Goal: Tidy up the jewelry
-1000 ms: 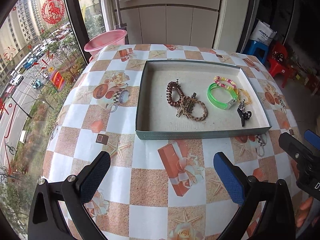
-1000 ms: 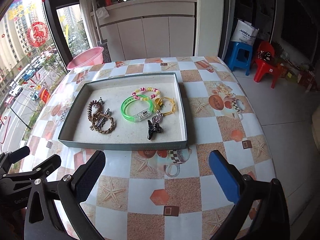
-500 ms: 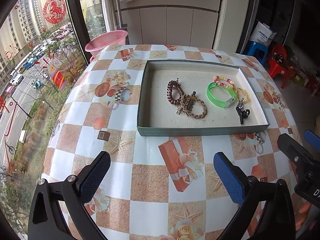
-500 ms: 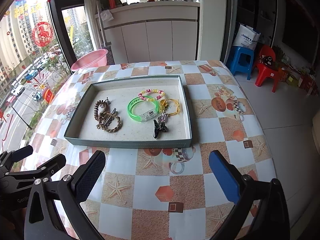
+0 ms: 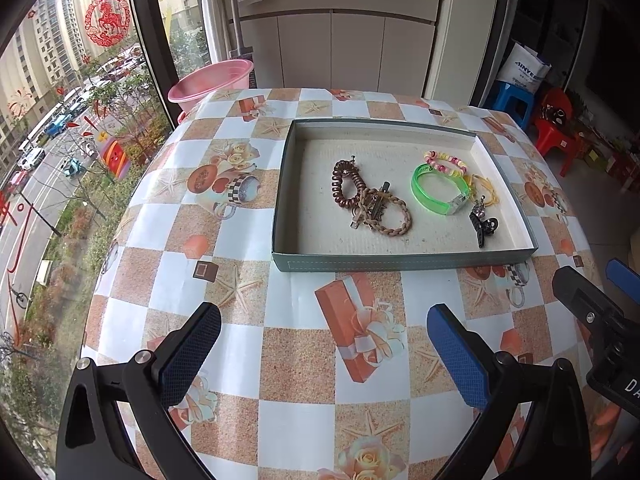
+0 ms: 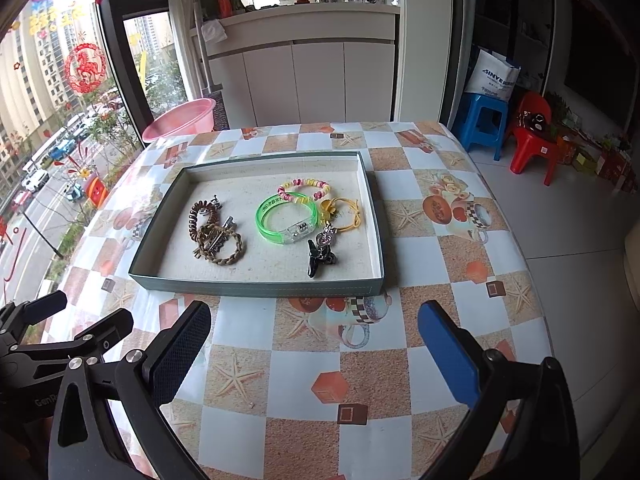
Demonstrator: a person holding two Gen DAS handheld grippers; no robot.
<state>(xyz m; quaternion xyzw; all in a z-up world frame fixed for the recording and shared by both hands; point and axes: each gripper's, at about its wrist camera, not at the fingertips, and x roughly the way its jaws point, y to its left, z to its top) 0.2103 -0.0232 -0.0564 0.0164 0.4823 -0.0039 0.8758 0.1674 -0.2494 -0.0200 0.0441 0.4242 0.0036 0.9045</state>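
Both grippers hover with jaws released, empty, short of the tray (image 6: 256,286). Its near wall lies crosswise ahead; green bracelet (image 6: 286,218) sits beyond, nearer the right gripper (image 6: 314,354).

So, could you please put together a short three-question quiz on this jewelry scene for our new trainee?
1. True or false: the left gripper and the right gripper are both open and hold nothing.
2. Which piece lies nearest the tray front wall? A) green bangle B) black hair claw clip C) beaded bracelet
3. Fill in: the braided tan bracelet overlaps the brown ______ hair tie.

Key: 1 true; 2 B; 3 spiral.
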